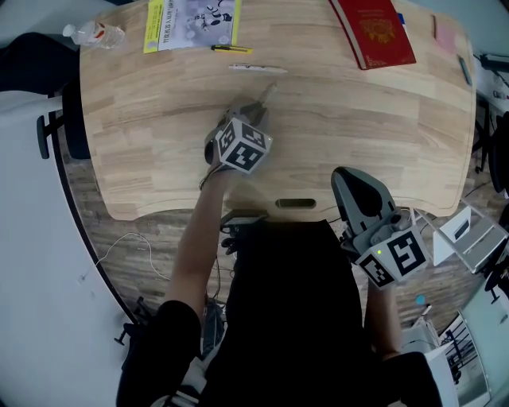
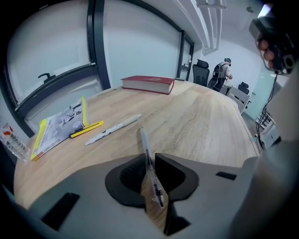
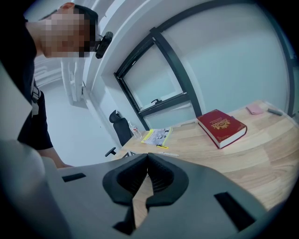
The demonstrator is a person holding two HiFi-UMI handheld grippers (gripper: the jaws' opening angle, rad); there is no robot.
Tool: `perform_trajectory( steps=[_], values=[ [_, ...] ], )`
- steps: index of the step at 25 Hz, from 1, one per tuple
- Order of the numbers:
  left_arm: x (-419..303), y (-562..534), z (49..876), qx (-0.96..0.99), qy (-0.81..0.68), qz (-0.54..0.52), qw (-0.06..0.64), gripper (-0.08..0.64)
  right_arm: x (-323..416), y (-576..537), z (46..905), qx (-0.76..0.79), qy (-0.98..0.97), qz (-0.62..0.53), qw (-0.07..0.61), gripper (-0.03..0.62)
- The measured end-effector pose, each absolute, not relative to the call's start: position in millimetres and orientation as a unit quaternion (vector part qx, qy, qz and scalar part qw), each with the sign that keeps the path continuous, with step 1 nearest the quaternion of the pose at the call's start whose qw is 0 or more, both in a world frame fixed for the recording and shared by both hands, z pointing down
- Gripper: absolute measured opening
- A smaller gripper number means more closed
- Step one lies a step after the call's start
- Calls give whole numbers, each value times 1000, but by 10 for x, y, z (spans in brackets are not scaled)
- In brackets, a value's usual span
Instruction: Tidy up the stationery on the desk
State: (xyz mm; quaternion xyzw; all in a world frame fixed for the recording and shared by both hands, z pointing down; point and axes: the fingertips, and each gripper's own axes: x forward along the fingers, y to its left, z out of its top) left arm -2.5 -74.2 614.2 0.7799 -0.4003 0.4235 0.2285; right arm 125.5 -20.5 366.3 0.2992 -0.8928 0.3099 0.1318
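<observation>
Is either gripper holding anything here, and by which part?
The left gripper pinches a clear pen around mid-barrel, one end sticking out past the jaws. The right gripper is shut and empty.

Honestly, nothing here is legible. The yellow-edged booklet [image 1: 191,22] has print that's too small to make out. The red book [image 1: 371,40] only shows a gold emblem [image 1: 382,30], with no readable words.

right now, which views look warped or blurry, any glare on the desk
Head view: even light, no glare on the desk, dark lower middle. Left gripper view: fisheye bends the desk edge; pen sharp, far room soft. Right gripper view: fisheye again, window frame curved, corners dark.
</observation>
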Motion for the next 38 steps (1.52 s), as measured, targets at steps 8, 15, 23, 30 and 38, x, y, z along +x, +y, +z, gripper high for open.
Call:
perform_trajectory(
  steps=[8, 15, 23, 30, 38],
  values=[
    [-22, -732, 6114, 776, -400, 436, 216, 66, 1237, -228, 3628, 299, -895, 308, 126, 20],
    [-137, -668, 5727, 766, -457, 388, 234, 66, 1159, -195, 3568, 286, -901, 304, 116, 20],
    [-498, -466, 5542, 708, -558, 269, 340, 66, 1033, -137, 3558, 256, -911, 297, 124, 20],
    [-750, -257, 5753, 646, -607, 235, 399, 66, 922, -72, 3617, 233, -916, 295, 142, 21],
    [-766, -111, 5980, 619, -608, 249, 430, 66, 852, 0, 3637, 220, -918, 295, 149, 20]
  ],
)
